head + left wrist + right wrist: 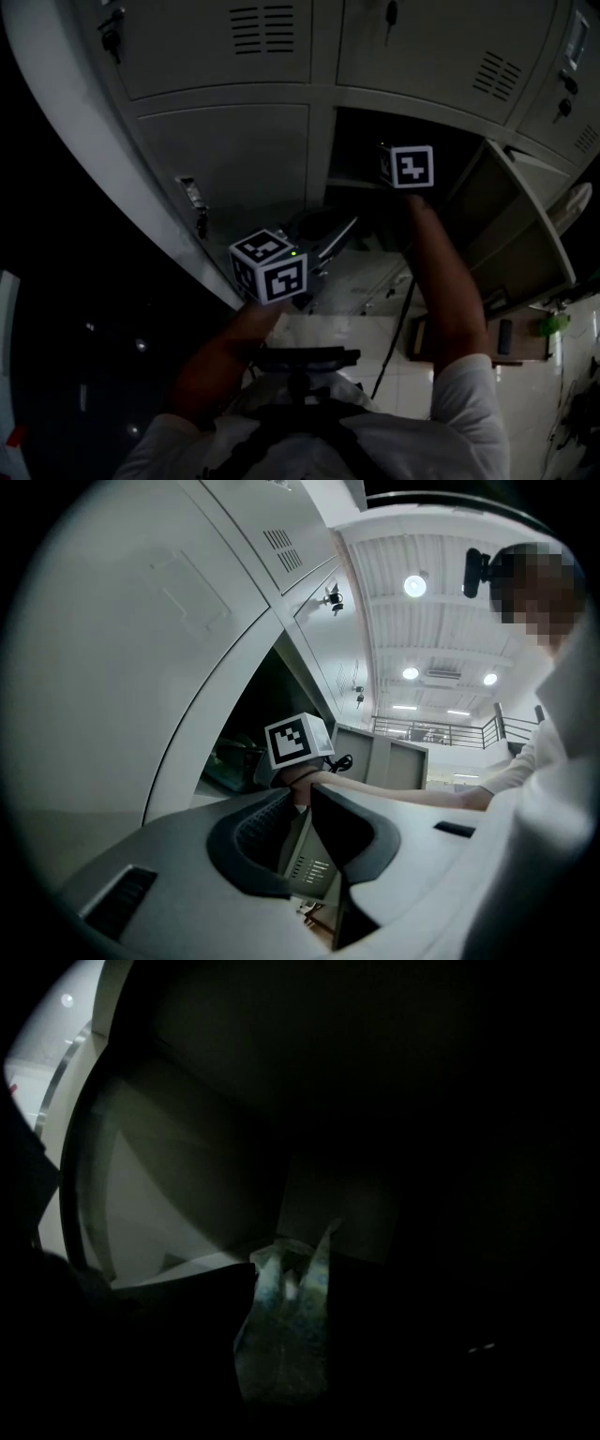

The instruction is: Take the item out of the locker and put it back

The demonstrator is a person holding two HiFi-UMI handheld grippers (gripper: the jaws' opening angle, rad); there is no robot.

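Observation:
The open locker compartment (361, 141) is dark inside. My right gripper (410, 167) reaches into it at arm's length, and only its marker cube (298, 741) shows from outside. In the right gripper view a pale, bluish crumpled packet (281, 1344) stands in the gap between the dark jaws of the right gripper (291, 1269). I see no pinch in the packet, and the jaws stand apart. My left gripper (342, 232) hangs in front of the locker, below the opening. The left gripper (298, 822) is open and holds nothing.
The compartment's door (525, 216) swings out to the right. Shut locker doors (225, 169) with vents and locks surround the opening. On the tiled floor at lower right lie a brown board (516, 337) and a black cable (398, 328).

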